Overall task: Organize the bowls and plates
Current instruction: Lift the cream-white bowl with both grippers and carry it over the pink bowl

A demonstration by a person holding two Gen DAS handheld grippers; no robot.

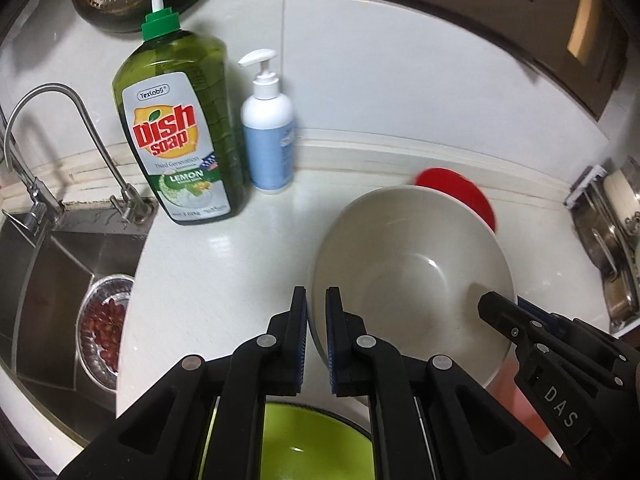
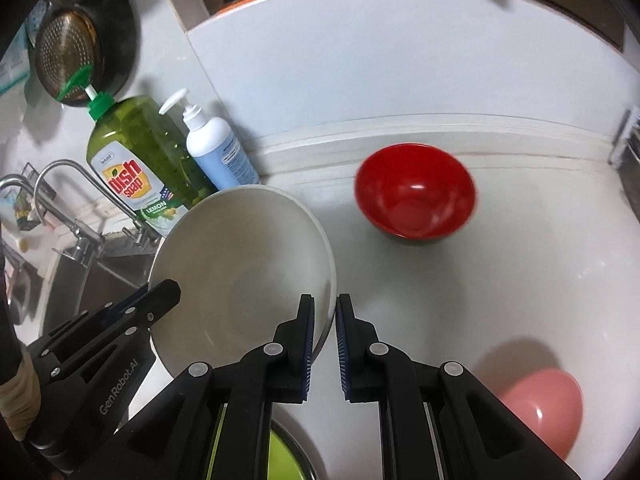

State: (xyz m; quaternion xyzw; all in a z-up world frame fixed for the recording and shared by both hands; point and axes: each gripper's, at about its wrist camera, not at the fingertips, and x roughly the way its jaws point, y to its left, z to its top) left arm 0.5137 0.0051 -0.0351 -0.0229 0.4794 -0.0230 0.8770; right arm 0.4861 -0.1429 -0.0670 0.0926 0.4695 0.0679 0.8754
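Left gripper (image 1: pixel 316 312) pinched narrow on the near rim of the white bowl (image 1: pixel 408 276), one pad inside the wall, one outside. Right gripper (image 2: pixel 325 320) clamps the opposite rim the same way, so the bowl hangs between both tools, tilted and apparently clear of the counter (image 2: pixel 500 280); a two-sided hold likely steadies a wide, slick dish. Directly beneath the fingers sits a green bowl (image 1: pixel 312 440), probably a nesting target, though that is judgement only. Ahead of the right tool, well apart, stands a red bowl (image 2: pixel 416 192); to its lower right, a pink bowl (image 2: pixel 544 412). Beyond the left tool: dish soap bottle (image 1: pixel 180 132), white pump bottle (image 1: pixel 268 128), sink (image 1: pixel 52 280) farther left.
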